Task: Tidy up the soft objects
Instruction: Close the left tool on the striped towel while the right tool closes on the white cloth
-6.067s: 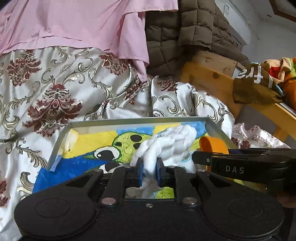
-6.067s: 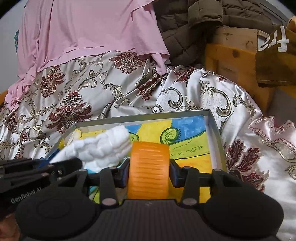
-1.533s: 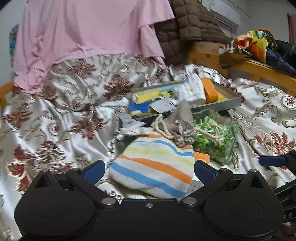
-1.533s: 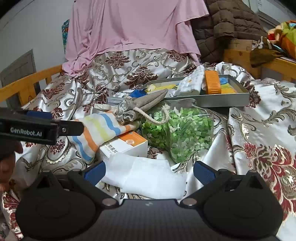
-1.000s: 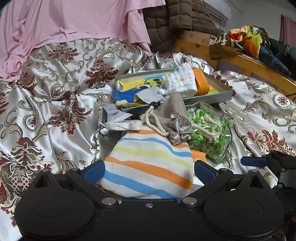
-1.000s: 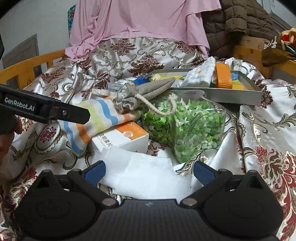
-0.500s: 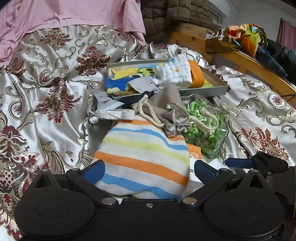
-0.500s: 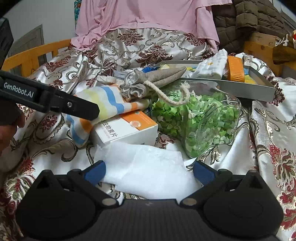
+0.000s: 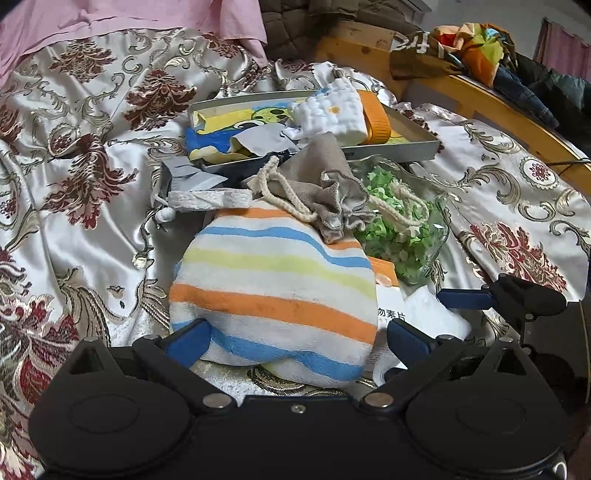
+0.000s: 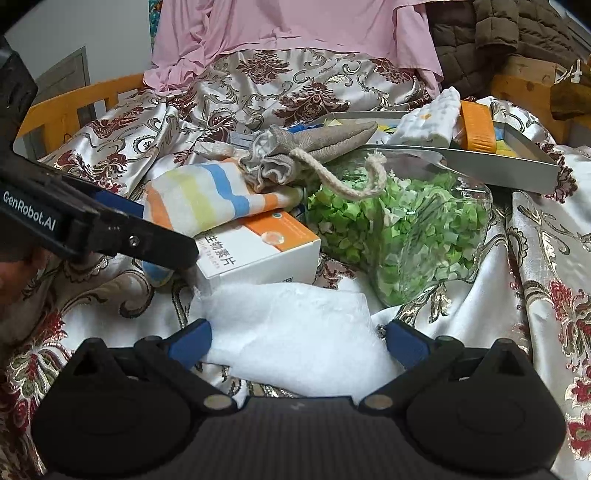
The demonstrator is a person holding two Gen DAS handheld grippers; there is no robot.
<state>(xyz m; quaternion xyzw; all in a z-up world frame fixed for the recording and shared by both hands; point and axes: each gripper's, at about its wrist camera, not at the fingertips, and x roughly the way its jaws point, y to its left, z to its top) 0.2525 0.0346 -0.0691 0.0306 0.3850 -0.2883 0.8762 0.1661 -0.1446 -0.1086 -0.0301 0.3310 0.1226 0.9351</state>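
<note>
My left gripper (image 9: 297, 341) is open with its jaws on either side of a striped towel (image 9: 273, 288), which also shows in the right wrist view (image 10: 207, 195). My right gripper (image 10: 297, 341) is open around a white fluffy pad (image 10: 295, 332). A grey drawstring pouch (image 9: 321, 184) lies on the towel and on a clear bag of green paper bits (image 10: 406, 225). A metal tray (image 9: 391, 151) at the back holds a white knitted cloth (image 9: 328, 114) and an orange piece (image 9: 376, 118).
A white and orange box (image 10: 258, 251) lies under the towel. The patterned satin bedspread (image 9: 92, 155) covers everything. A wooden bed frame (image 9: 480, 107) with piled clothes runs on the right. A pink sheet (image 10: 295, 26) hangs at the back.
Both grippers let go of the white cloth and the orange piece in the tray, pulled back, and have now moved down close over the striped towel and the white pad.
</note>
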